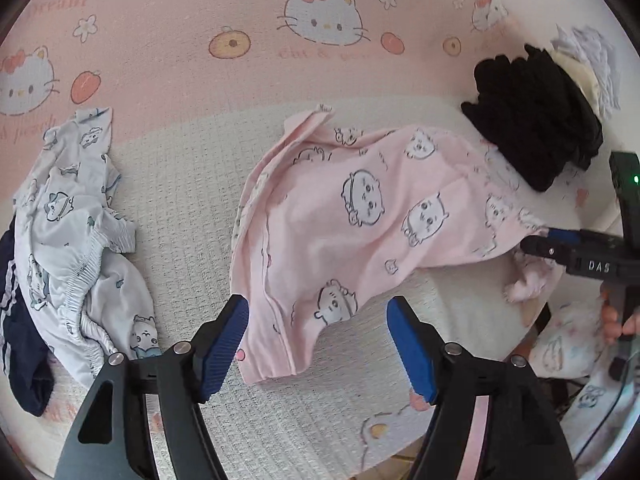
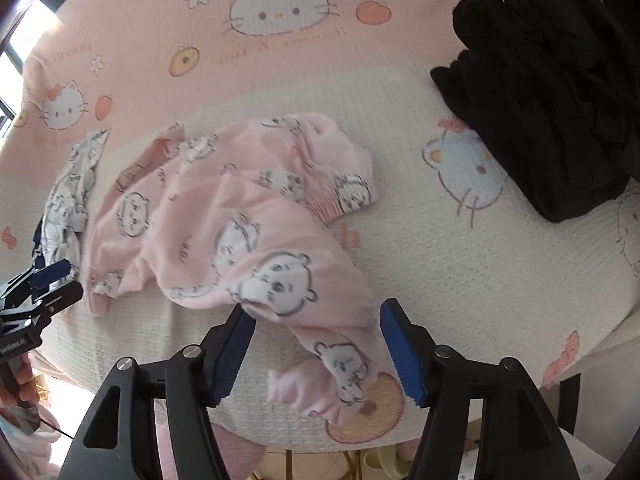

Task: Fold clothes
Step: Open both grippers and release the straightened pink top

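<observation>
The left claw (image 1: 318, 344) stands wide open, its blue pads either side of the near hem of the pink pyjamas (image 1: 348, 216), not pinching it. To its left lies a crumpled white printed garment (image 1: 76, 240) over a navy one (image 1: 20, 344). The pyjamas sprawl mid-blanket (image 1: 188, 184). The right claw (image 2: 318, 346) is wide too, cloth lying between its fingers. A black pile (image 2: 560, 100) sits far right.

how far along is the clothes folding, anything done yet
Done: nothing looks folded. In hand: the pink cartoon-print pyjama piece lies crumpled between the left gripper and right gripper, both jaws open. Left: the white printed garment, the navy garment and the black clothing pile.
</observation>
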Motion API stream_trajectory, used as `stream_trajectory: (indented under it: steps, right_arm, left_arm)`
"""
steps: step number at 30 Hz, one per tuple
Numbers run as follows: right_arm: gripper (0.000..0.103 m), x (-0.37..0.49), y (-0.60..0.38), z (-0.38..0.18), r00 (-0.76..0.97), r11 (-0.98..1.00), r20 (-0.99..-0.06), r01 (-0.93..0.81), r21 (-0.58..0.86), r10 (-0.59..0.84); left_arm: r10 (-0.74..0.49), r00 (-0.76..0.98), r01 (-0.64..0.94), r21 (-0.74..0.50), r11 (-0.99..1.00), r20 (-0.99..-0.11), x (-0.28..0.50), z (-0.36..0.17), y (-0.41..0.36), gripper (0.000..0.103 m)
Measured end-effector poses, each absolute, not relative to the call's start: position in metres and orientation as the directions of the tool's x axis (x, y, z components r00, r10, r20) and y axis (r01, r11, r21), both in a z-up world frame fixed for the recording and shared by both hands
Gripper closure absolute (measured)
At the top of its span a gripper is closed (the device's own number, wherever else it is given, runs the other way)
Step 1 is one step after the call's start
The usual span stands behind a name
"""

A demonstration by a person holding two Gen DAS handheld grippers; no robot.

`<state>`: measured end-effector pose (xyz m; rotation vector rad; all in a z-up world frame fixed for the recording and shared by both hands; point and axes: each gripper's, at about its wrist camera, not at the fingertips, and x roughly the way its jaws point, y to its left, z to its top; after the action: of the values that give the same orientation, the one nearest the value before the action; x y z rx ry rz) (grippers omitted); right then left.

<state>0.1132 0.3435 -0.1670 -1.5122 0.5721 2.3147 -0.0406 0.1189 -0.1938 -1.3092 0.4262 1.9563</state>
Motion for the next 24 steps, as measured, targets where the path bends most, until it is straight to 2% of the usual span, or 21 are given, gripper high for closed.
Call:
stream_trajectory:
  steps: [3,13,14,24]
  right_arm:
    - [0.039,0.111,0.346,-0.163,-0.419,-0.861,-0.908,-0.470,0.195,0.023]
    - [0.032,0.104,0.372,-0.143,-0.547,-0.784,-0.834,-0.484,0.388,-0.075]
    - [0.029,0.102,0.376,-0.144,-0.548,-0.776,-0.833,-0.491,0.397,-0.080]
    - [0.029,0.084,0.402,-0.163,-0.513,-0.702,-0.847,-0.552,0.449,-0.138]
  left_arm:
    - [0.421,-0.200,-0.713,-0.163,-0.682,-0.885,-0.040,-0.187,0.120,0.033]
    - [0.414,-0.237,-0.712,-0.133,-0.689,-0.879,-0.059,-0.178,0.139,0.033]
    - [0.412,-0.241,-0.713,-0.128,-0.690,-0.879,-0.061,-0.177,0.143,0.033]
    - [0.419,-0.234,-0.727,-0.129,-0.675,-0.877,-0.097,-0.182,0.190,0.033]
